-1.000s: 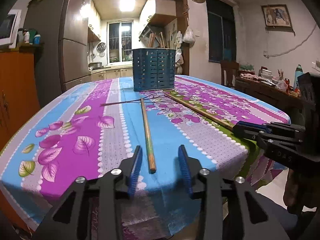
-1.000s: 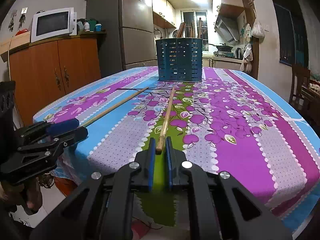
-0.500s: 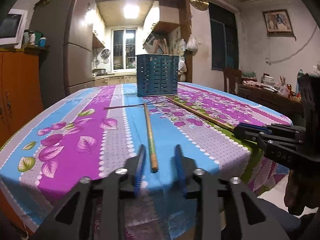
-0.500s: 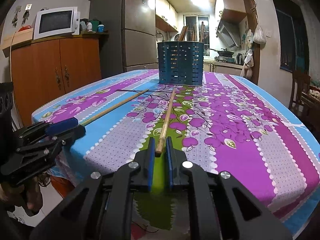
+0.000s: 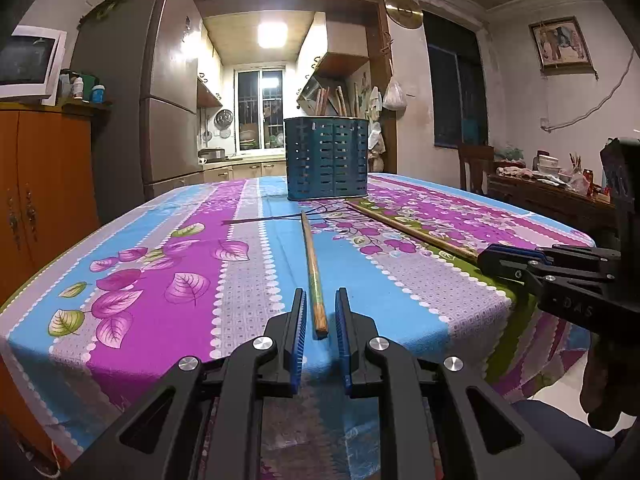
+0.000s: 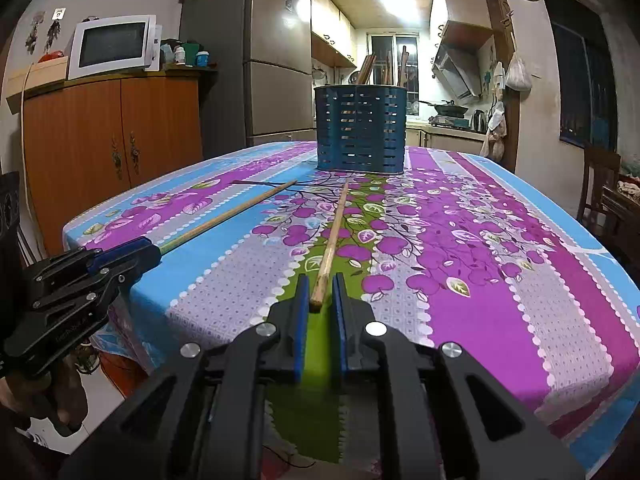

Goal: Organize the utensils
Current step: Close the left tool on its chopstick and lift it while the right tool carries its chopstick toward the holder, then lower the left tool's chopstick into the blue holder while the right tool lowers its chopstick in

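Two long wooden chopsticks lie on the flowered tablecloth, pointing toward a blue slotted utensil holder (image 5: 326, 159) with several wooden utensils in it. My left gripper (image 5: 319, 300) brackets the near end of the left chopstick (image 5: 313, 268); its blue pads are narrowly apart on either side, with small gaps showing. My right gripper (image 6: 320, 286) has its pads close around the near end of the right chopstick (image 6: 332, 236), which rests on the cloth. The holder also shows in the right wrist view (image 6: 360, 128). Each gripper shows in the other's view, the right one (image 5: 486, 258) and the left one (image 6: 154, 250).
The table (image 5: 120, 300) has rounded edges near both grippers. An orange cabinet (image 6: 108, 136) with a microwave (image 6: 112, 46) stands left, a grey fridge (image 6: 276, 64) behind. A chair (image 6: 600, 184) and a cluttered side table (image 5: 552, 188) stand right.
My left gripper has dropped lower, moved forward and narrowed around the left chopstick's end. My right gripper has stayed around the right chopstick's end, barely moving.
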`<state>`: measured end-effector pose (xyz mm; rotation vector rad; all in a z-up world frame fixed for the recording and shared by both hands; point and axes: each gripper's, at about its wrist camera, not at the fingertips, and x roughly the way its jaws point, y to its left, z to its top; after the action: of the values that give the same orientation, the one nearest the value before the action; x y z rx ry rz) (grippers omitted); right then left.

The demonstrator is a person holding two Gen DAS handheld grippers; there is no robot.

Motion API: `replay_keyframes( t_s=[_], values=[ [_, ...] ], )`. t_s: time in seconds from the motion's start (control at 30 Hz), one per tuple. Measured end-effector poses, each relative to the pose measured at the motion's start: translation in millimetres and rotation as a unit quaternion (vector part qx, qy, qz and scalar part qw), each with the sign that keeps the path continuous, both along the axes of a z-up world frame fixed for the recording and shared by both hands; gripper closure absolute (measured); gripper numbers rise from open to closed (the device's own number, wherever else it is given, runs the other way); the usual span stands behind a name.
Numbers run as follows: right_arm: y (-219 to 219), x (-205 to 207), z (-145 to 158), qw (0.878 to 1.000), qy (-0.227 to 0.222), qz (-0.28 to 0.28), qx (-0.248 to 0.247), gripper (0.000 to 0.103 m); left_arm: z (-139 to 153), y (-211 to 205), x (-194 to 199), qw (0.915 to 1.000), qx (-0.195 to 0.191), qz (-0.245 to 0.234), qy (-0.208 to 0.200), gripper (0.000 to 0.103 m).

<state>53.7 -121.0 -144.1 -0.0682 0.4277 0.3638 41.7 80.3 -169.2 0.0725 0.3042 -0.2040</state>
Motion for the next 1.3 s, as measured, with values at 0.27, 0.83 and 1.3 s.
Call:
replay_keyframes(
  t_s=[0.27,0.83,1.3],
  values=[
    [-6.1,0.7,3.3,1.0,0.005,0.0,0.016,0.097,10.6,0.9,1.0,1.0,-0.001,-0.001,0.003,0.096],
    [-26.2,-21.3,105.7,0.995,-0.094,0.011,0.014,0.098,131.1,-4.8,-0.8,0.9954,-0.025,-0.038,-0.084,0.096],
    [-31.8,30.8,177.9,0.993,-0.106,0.043,0.004,0.098,191.2,-18.2,65.1,0.9963,-0.03,-0.054,-0.059,0.096]
  ],
)
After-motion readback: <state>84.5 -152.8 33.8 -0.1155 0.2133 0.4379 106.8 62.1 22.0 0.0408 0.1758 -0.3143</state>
